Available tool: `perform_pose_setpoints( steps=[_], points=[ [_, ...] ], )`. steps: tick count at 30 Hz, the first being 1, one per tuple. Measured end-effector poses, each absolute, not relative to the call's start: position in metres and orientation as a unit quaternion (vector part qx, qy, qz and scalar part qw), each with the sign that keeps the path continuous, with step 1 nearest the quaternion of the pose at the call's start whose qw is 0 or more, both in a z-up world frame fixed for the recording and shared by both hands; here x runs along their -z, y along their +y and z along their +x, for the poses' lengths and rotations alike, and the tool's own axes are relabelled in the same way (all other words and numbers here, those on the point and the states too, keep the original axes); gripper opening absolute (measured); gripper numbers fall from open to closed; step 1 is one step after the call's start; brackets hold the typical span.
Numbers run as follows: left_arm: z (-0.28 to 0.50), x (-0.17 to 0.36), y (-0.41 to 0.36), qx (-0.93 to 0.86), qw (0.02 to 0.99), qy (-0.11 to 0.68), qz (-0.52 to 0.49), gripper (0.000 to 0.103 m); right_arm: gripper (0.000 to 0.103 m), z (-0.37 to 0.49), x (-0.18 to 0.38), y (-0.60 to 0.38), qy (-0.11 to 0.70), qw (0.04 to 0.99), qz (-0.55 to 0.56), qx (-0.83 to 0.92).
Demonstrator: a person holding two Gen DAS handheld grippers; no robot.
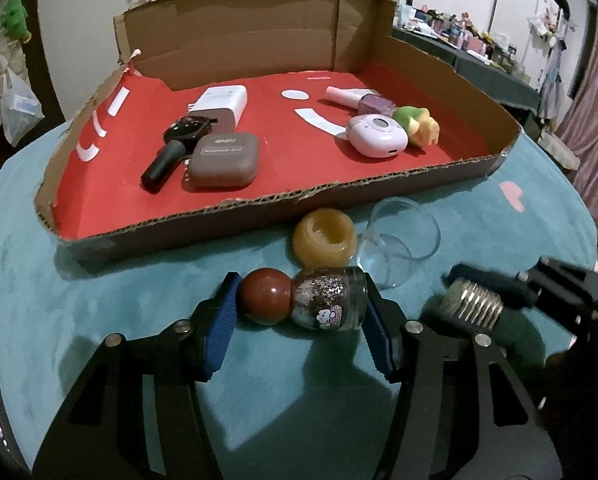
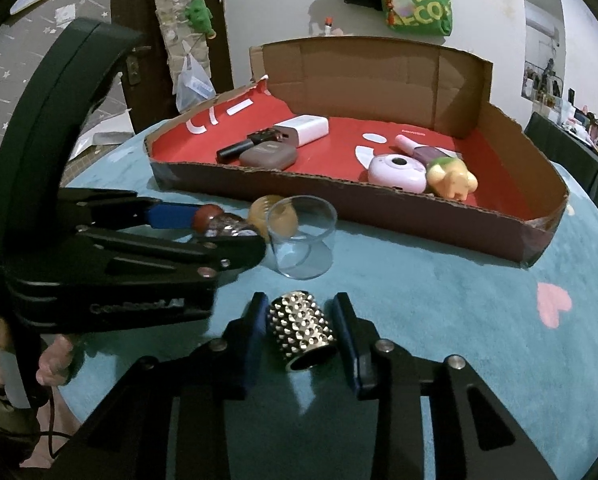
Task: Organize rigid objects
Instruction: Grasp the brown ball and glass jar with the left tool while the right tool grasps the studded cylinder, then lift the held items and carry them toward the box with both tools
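Note:
My left gripper (image 1: 299, 304) is shut on a glitter nail polish bottle (image 1: 329, 302) with a round red cap (image 1: 265, 295), held sideways just above the teal cloth. It also shows in the right wrist view (image 2: 219, 222). My right gripper (image 2: 301, 328) has its blue pads (image 2: 255, 332) on both sides of a studded metal cylinder (image 2: 303, 330) that lies on the cloth; the right pad looks slightly apart from it. The cylinder also shows in the left wrist view (image 1: 473, 302). The cardboard tray (image 1: 283, 208) with a red floor stands beyond.
An amber candle holder (image 1: 325, 236) and a clear glass cup (image 1: 399, 240) stand in front of the tray. In the tray lie a power bank (image 1: 223, 104), a black handheld device (image 1: 175, 152), a brown case (image 1: 225, 160), a pink device (image 1: 377, 136), a purple polish bottle (image 1: 359, 100) and a toy (image 1: 417, 124).

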State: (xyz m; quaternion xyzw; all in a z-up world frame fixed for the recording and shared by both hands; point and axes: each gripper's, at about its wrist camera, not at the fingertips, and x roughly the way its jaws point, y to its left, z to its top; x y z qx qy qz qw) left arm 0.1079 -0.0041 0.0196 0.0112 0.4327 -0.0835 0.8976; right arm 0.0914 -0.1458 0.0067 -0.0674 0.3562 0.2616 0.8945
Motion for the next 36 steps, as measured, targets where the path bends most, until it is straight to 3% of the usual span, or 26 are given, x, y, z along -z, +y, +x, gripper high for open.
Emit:
perform_pose_setpoints(
  steps=[36],
  points=[
    [0.076, -0.018, 0.001, 0.079, 0.906, 0.416, 0.007, 0.055, 0.035, 0.103, -0.007, -0.178, 0.368, 0.9, 0.0, -0.236]
  ],
)
